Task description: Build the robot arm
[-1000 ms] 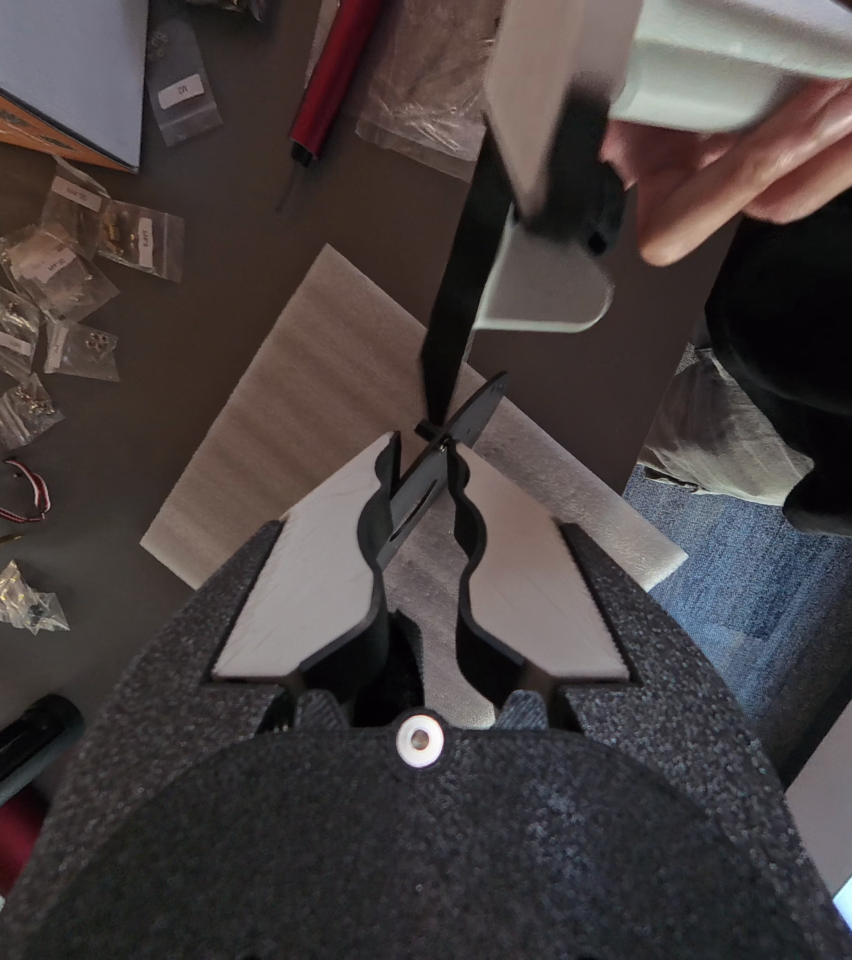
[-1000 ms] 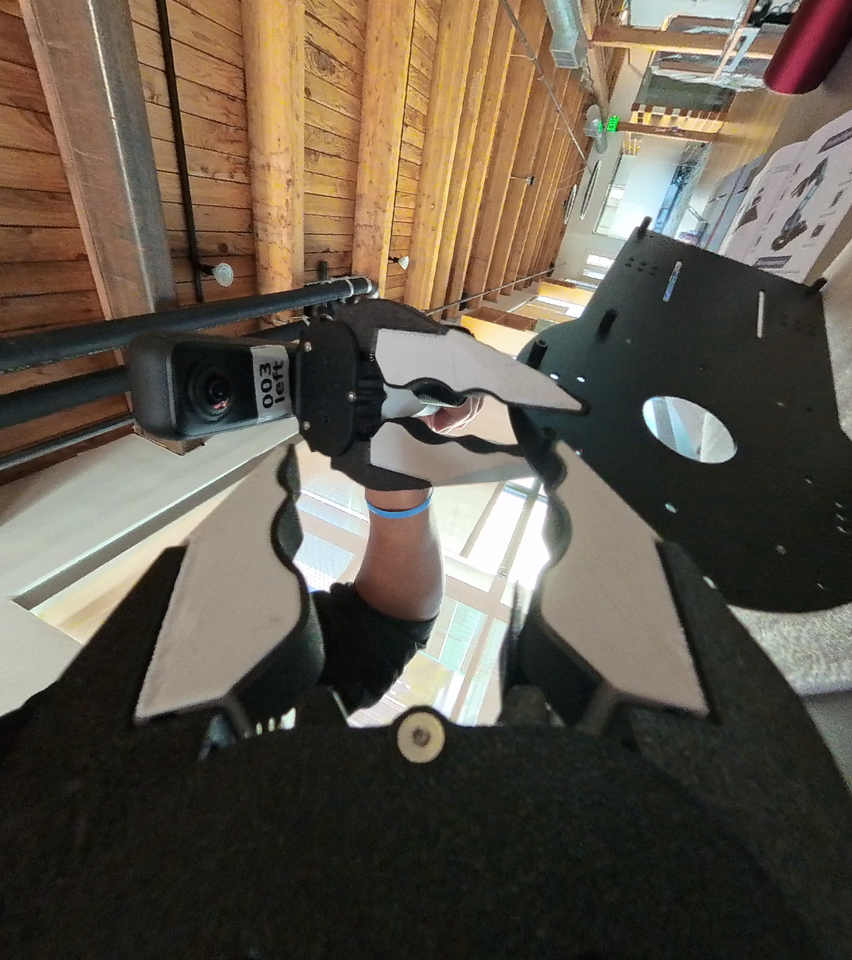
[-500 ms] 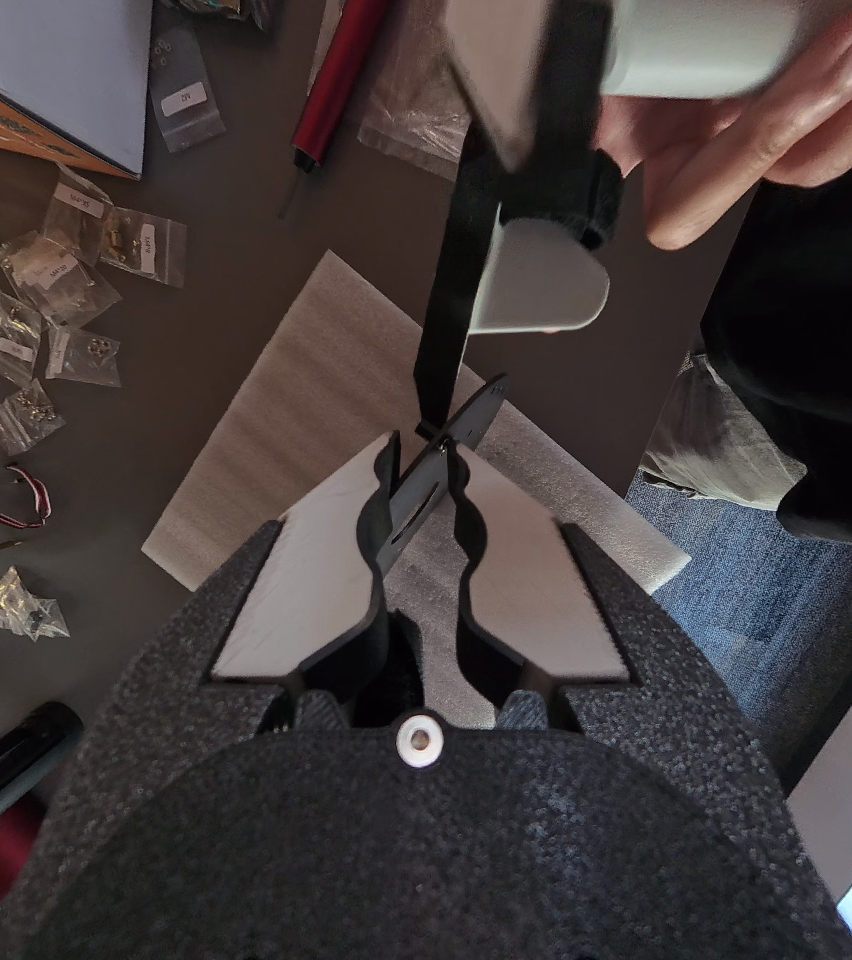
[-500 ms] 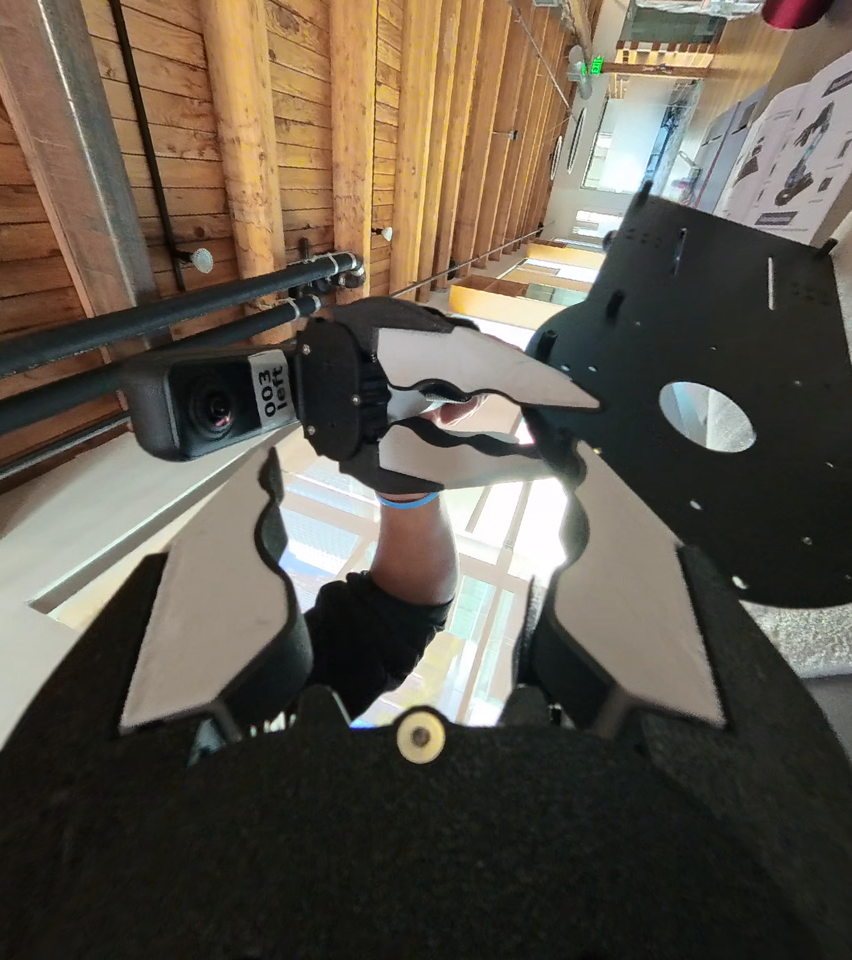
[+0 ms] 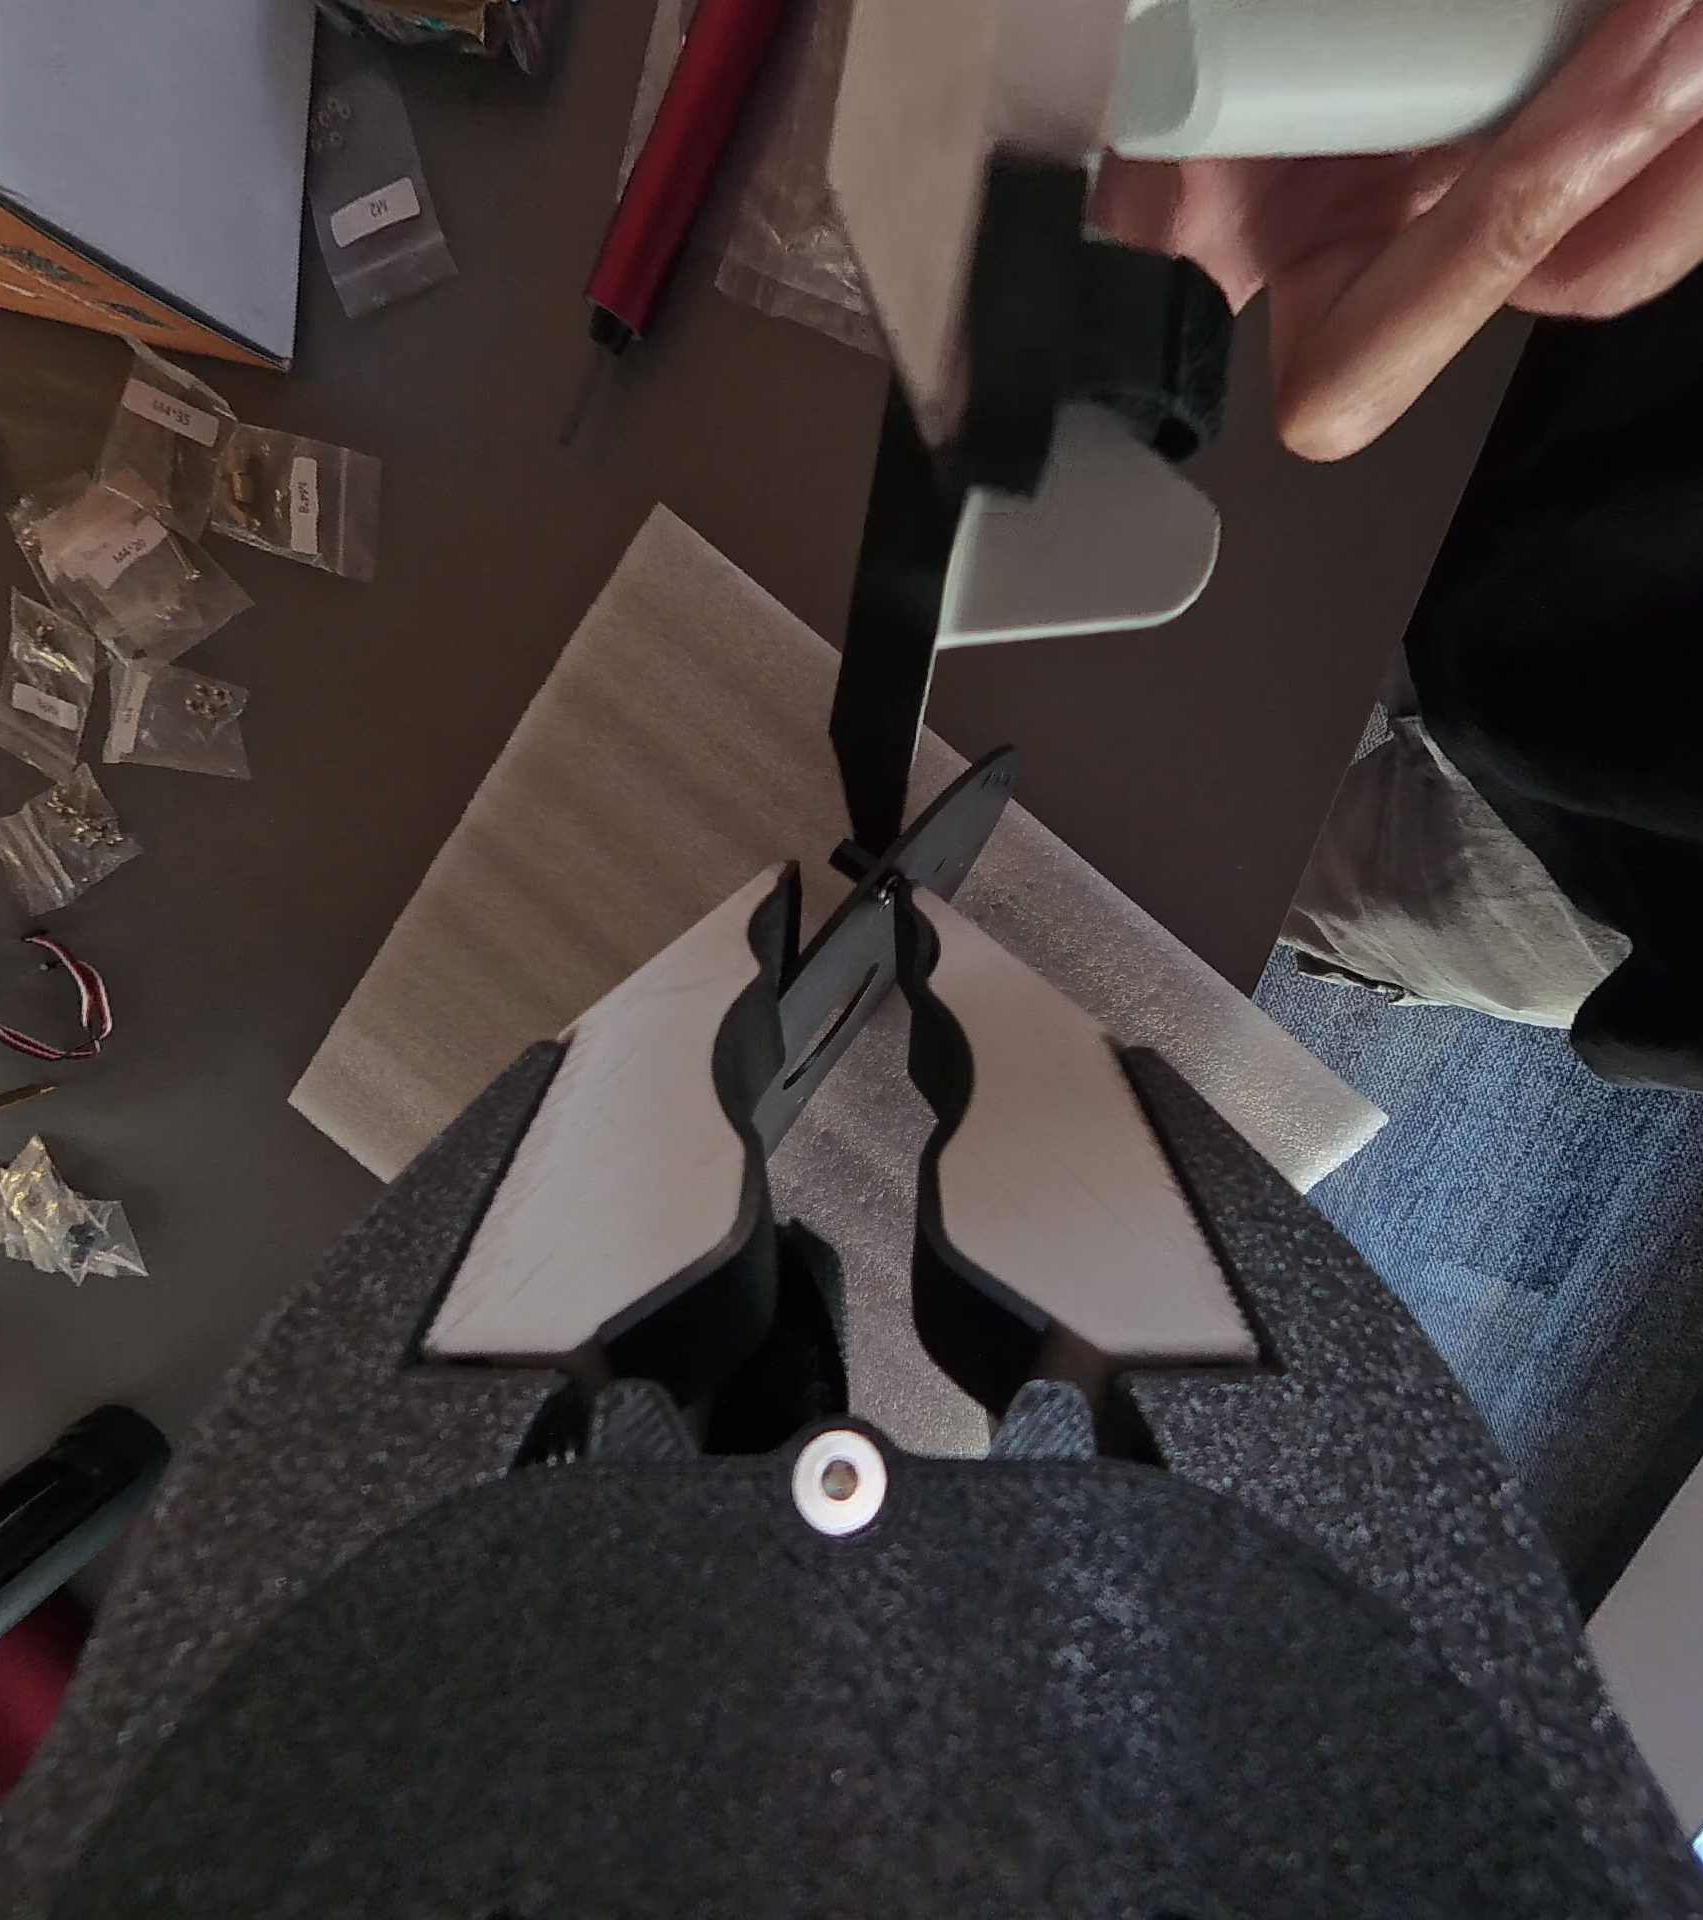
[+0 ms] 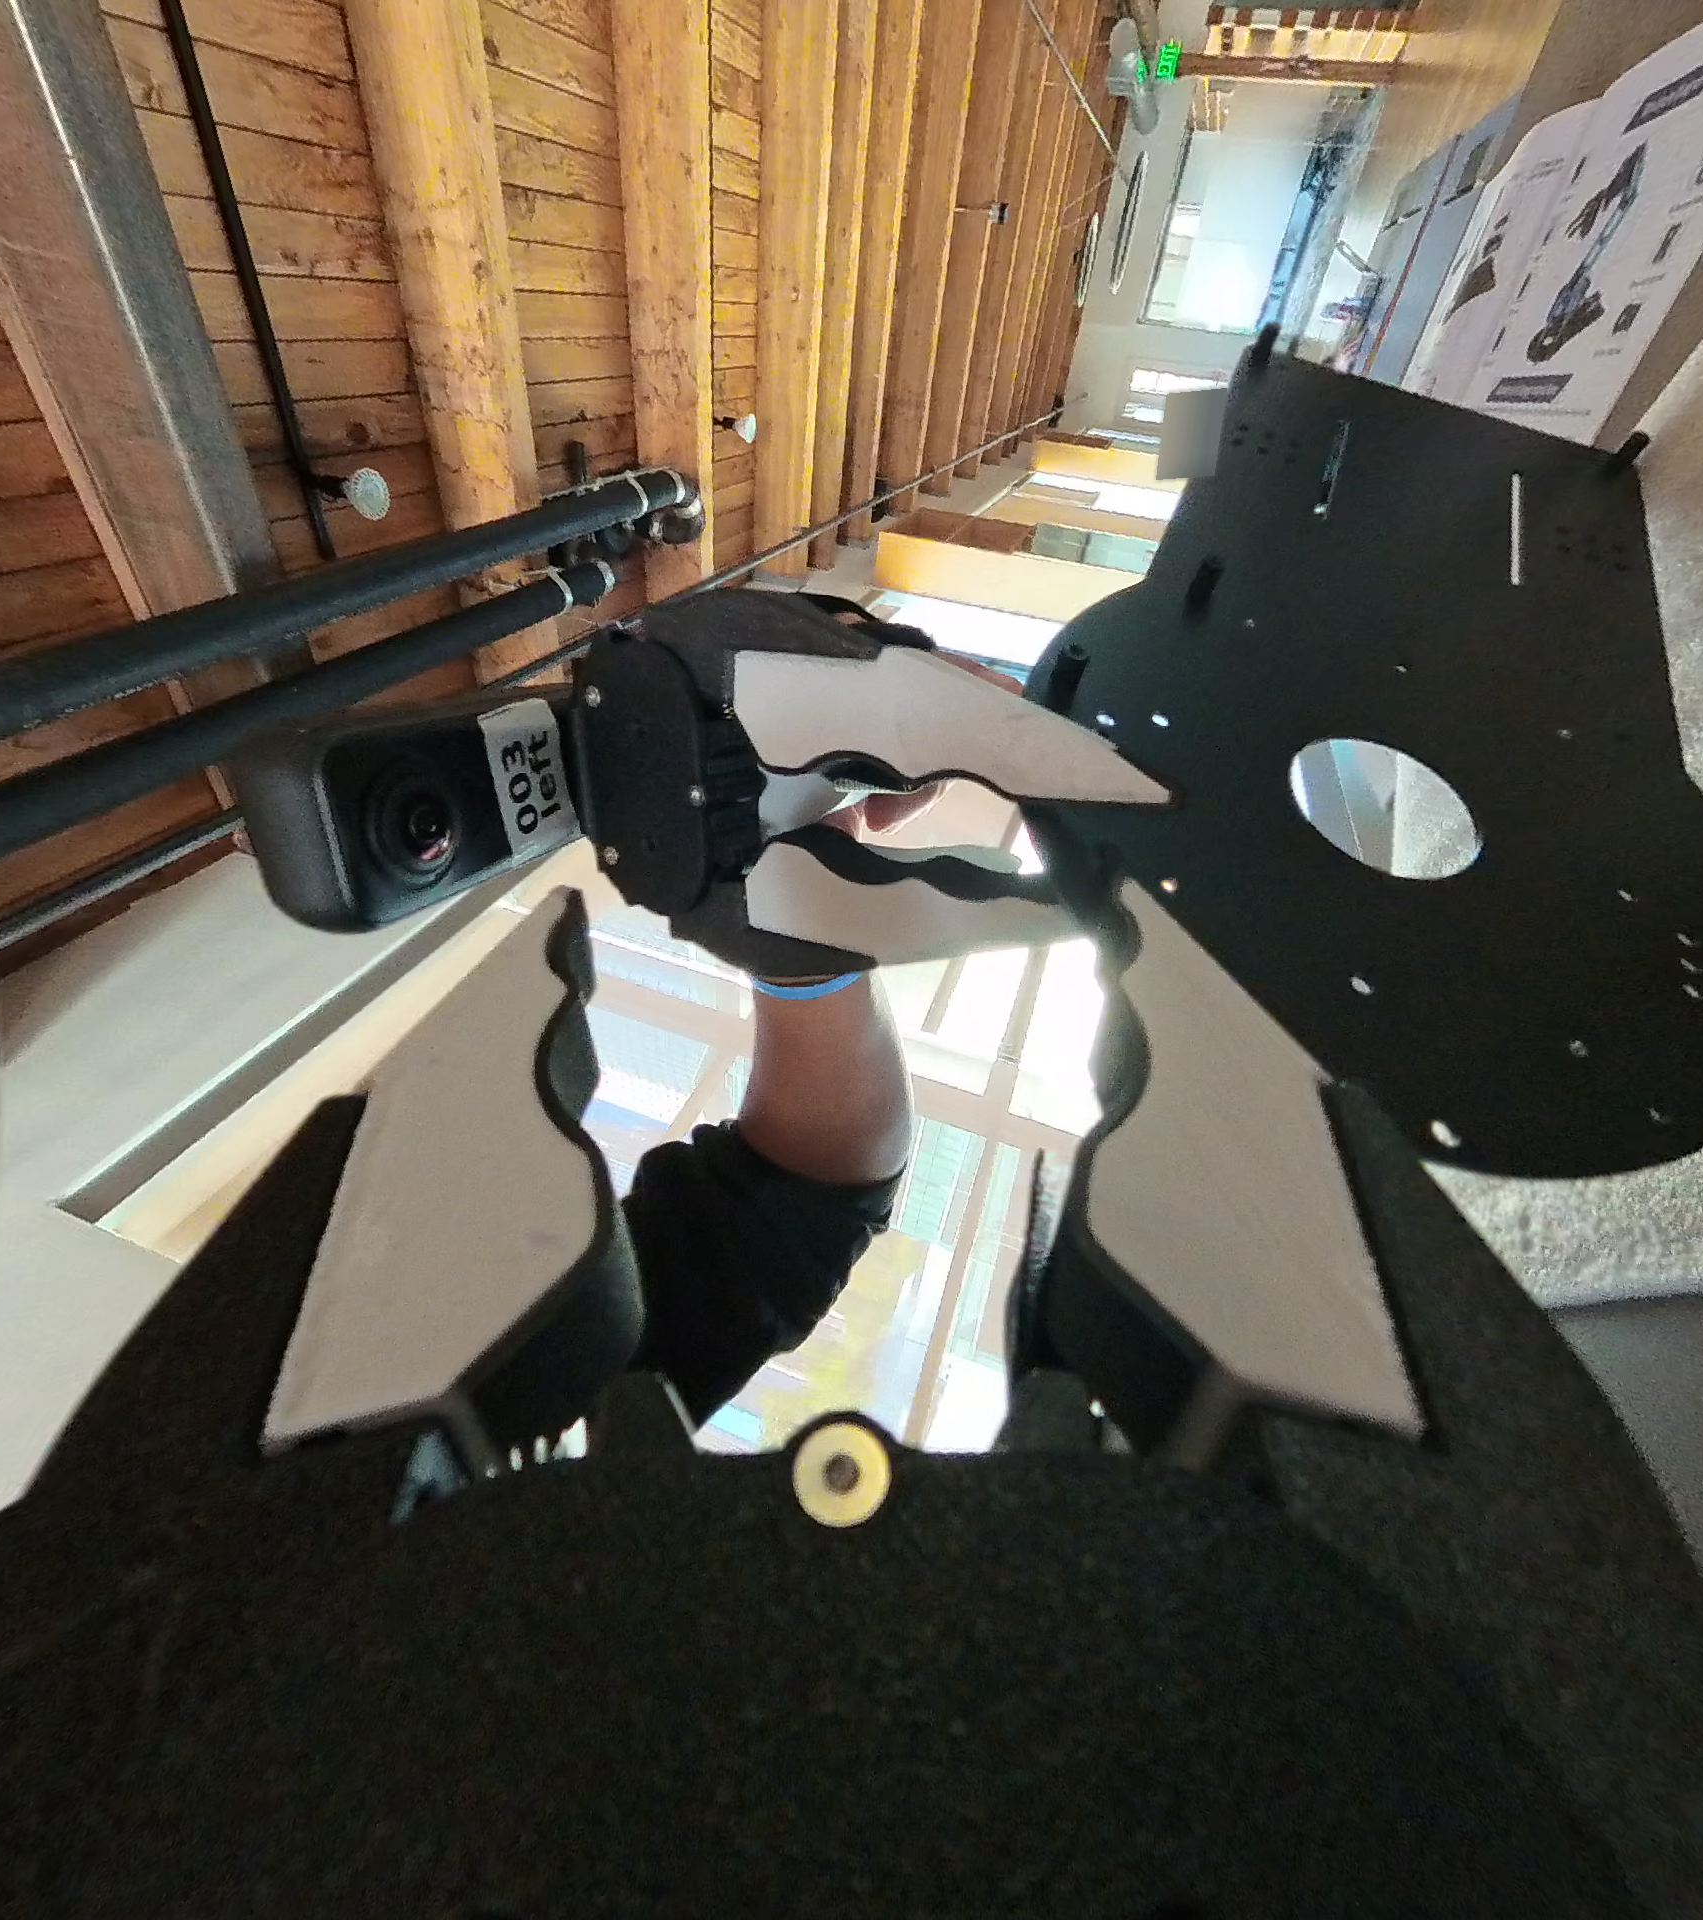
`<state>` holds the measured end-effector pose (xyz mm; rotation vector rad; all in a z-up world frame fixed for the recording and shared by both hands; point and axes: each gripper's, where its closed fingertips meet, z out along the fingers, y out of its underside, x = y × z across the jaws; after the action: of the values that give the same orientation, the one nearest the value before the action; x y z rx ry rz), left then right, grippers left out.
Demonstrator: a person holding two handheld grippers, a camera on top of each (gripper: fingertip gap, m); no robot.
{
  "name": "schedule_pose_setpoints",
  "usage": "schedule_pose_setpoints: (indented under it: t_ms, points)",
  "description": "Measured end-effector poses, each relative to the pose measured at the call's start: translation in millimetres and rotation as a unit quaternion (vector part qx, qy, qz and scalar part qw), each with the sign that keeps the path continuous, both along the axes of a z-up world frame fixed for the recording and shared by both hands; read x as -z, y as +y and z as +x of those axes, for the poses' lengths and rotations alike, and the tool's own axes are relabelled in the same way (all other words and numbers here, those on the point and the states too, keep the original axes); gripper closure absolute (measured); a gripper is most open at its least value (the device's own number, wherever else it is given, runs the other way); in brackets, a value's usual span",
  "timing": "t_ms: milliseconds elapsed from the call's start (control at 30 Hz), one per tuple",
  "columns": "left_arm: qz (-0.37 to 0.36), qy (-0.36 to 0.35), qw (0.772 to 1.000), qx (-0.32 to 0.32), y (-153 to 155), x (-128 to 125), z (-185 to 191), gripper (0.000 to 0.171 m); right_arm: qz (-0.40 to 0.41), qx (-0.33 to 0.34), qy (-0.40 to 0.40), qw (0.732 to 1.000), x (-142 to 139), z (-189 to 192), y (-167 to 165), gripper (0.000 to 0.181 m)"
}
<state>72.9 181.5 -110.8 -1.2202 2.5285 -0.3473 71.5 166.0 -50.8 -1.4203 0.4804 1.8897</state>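
My left gripper (image 5: 852, 894) is shut on the edge of a flat black chassis plate (image 5: 940, 831), seen edge-on and held above a white foam sheet (image 5: 556, 831). In the right wrist view the plate (image 6: 1512, 665) faces me, with a round hole and several small holes, and the left gripper (image 6: 1107, 842) clamps its left edge. My right gripper (image 6: 847, 914) is open and empty. Its right finger (image 6: 1211, 1164) reaches the plate's edge beside the left gripper's tips. In the left wrist view a hand (image 5: 1512, 187) holds the right gripper, and one finger (image 5: 888, 644) points down at the plate.
Several small clear bags of screws (image 5: 140, 582) lie on the brown table (image 5: 327, 914) at the left. A red tube (image 5: 670, 177), a cardboard box (image 5: 99, 156) and striped wires (image 5: 16, 997) lie nearby. The table edge and blue carpet (image 5: 1512, 1174) are at the right. A printed sheet (image 6: 1595, 208) lies beyond the plate.
The right gripper has shifted slightly up in the left wrist view and stays open beside the plate. The left gripper keeps its hold on the plate and has barely moved.
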Motion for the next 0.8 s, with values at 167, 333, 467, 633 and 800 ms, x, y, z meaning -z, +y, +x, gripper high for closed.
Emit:
schedule_pose_setpoints:
  t_ms: [167, 333, 467, 633, 800]
  points:
    - [0.003, -0.001, 1.0, -0.004, 1, 1, 2, 0.153, 0.028, 0.021, -0.076, 0.996, -11, 13, -4, 0.121]
    - [0.001, -0.001, 1.0, -0.006, 0, 0, -1, 0.155, 0.017, 0.054, -0.089, 0.994, 15, 44, -3, 0.107]
    - [0.005, 0.005, 1.0, -0.001, 0, 0, 1, 0.154, 0.002, -0.004, -0.065, 0.998, 30, 5, 6, 0.103]
    - [0.005, 0.005, 1.0, 0.002, 1, 0, 1, 0.154, 0.025, -0.011, -0.052, 0.998, 13, -5, 8, 0.106]
    - [0.005, 0.003, 1.0, 0.009, -2, 1, 1, 0.155, 0.031, -0.024, -0.058, 0.998, 11, -5, 1, 0.101]
